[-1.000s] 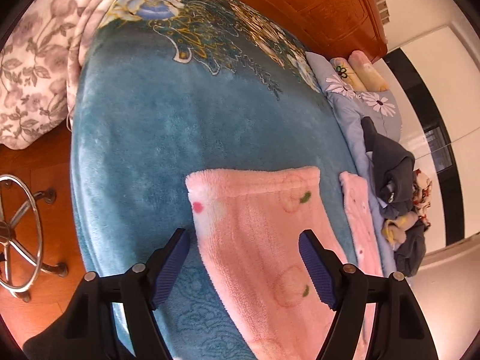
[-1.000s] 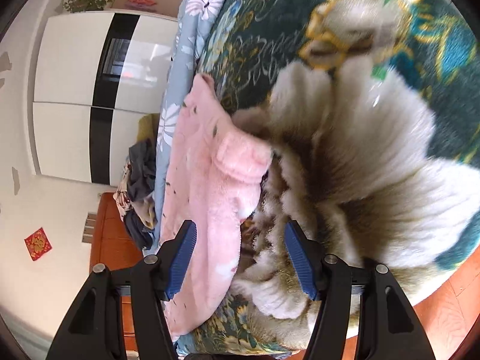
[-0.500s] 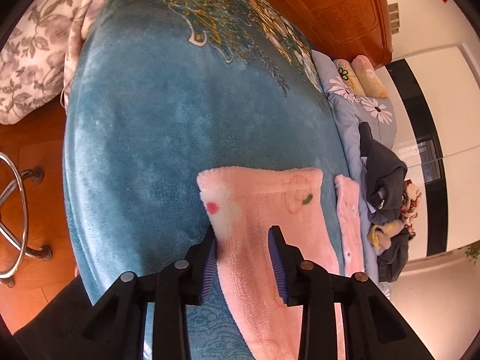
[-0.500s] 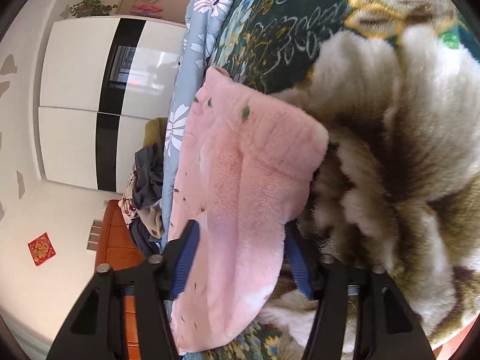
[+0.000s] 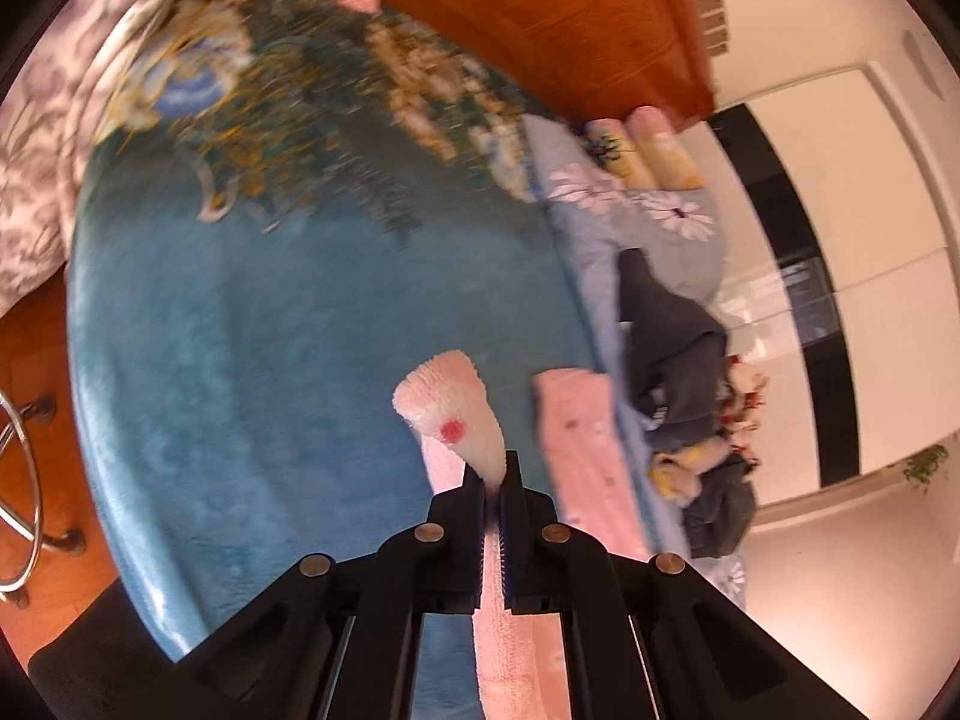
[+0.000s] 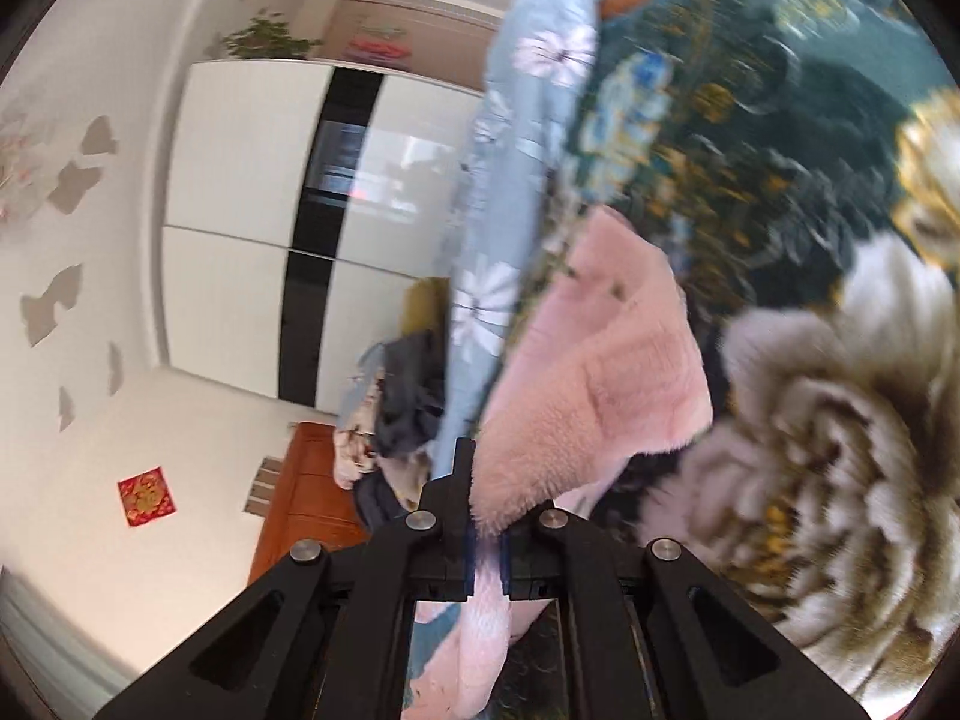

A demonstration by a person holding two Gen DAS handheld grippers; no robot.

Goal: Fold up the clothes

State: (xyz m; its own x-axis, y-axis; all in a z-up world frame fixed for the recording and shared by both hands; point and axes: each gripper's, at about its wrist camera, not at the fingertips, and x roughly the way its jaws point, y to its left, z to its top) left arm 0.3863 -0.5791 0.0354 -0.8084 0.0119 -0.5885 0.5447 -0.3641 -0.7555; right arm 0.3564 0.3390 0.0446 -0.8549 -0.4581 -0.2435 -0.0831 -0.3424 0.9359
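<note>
A fluffy pink garment (image 5: 462,420) lies on a teal floral blanket (image 5: 288,312) on the bed. My left gripper (image 5: 493,480) is shut on one end of it, and the pinched cloth stands up in a bunch ahead of the fingers. A second pink strip (image 5: 576,438) lies to its right. My right gripper (image 6: 486,531) is shut on the other end of the pink garment (image 6: 600,384), which is lifted off the blanket (image 6: 810,420) and folds over the jaws.
A pile of dark and mixed clothes (image 5: 678,360) lies on a light blue flowered sheet (image 5: 630,216) at the bed's far side. A wooden headboard (image 5: 540,18) stands behind. A metal stool base (image 5: 24,480) is on the wooden floor at left. A white and black wardrobe (image 6: 288,228) fills the wall.
Both grippers have closed on the pink garment and lifted its ends off the blanket. The flat pink panel in the left wrist view is now bunched up.
</note>
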